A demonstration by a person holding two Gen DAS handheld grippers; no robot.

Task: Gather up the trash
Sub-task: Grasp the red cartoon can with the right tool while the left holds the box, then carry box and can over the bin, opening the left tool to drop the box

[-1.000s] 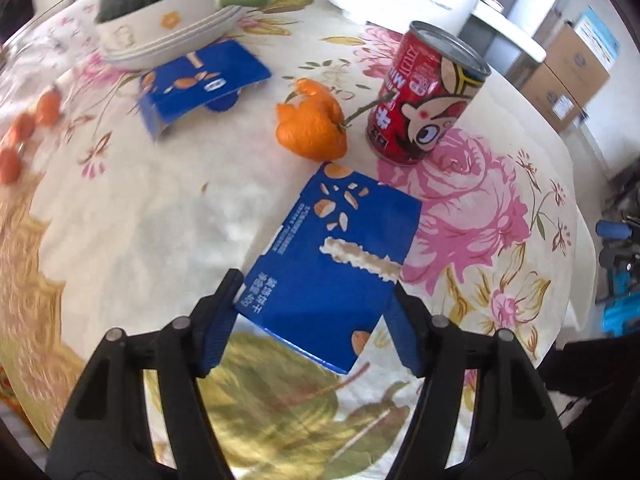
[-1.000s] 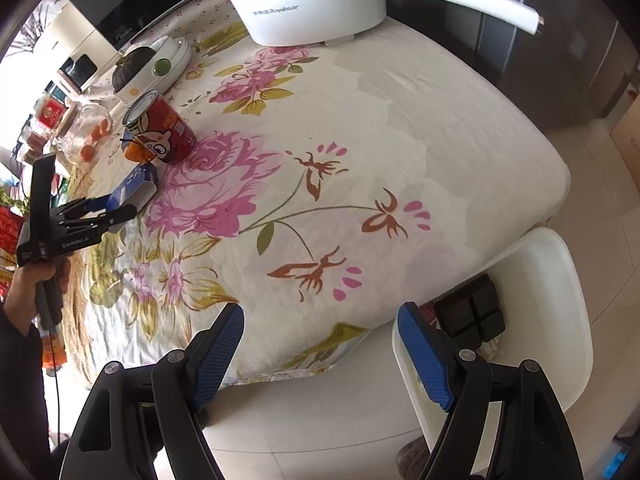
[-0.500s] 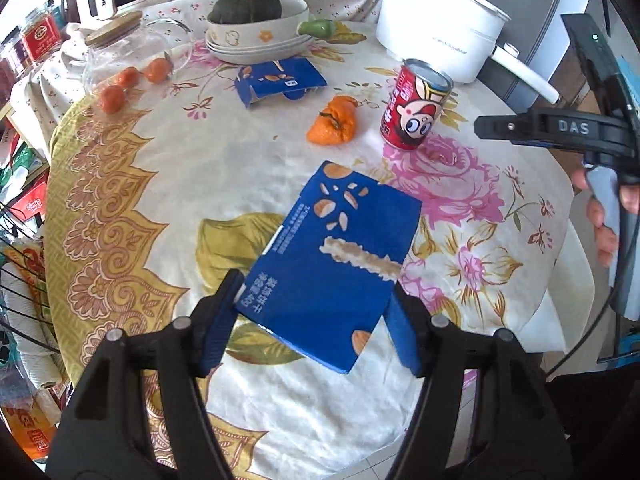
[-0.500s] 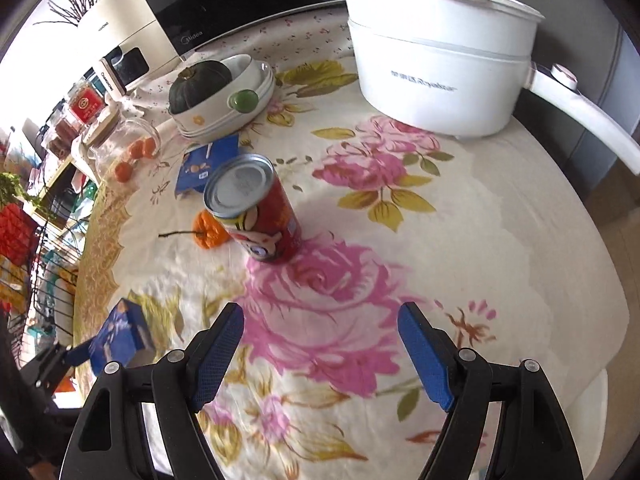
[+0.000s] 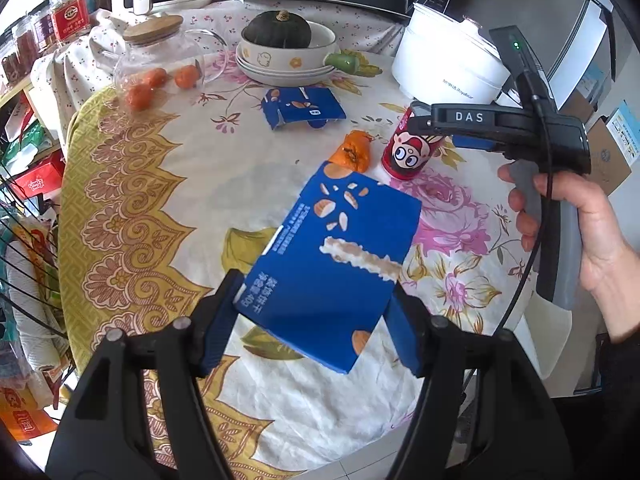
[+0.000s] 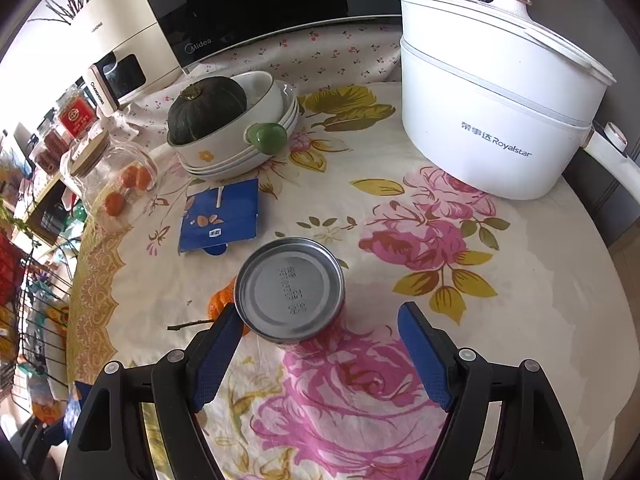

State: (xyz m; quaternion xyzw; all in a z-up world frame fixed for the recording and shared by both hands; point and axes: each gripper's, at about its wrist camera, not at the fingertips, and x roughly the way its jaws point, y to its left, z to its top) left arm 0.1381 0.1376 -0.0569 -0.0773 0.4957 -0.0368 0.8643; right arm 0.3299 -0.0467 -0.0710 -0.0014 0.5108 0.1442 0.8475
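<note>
The left gripper [image 5: 316, 320] has its jaws clamped on the near end of a blue snack box [image 5: 332, 264], and compared with a second ago the box is carried well clear of the flowered surface [image 5: 168, 200]; the view beneath it has widened from a close look at the cloth to the whole round top, so the lift is complete. The right gripper [image 6: 316, 356] has swung in from the surface's far edge by the white chair and now hangs over the red cartoon can [image 6: 290, 292], its jaws spread and pinching nothing; the can's grey lid sits toward the left jaw rather than centred (whether that jaw touches the rim cannot be told from this angle). Still lying on the surface are a second, flattened blue wrapper [image 6: 220, 216] in front of the stacked bowls [image 6: 256, 140] and a piece of orange peel [image 5: 352, 154] just beside the can. In my judgement one item of trash is secured, the can is the next pickup, and the right gripper needs to centre and descend before closing. No bin is visible in either view.
</note>
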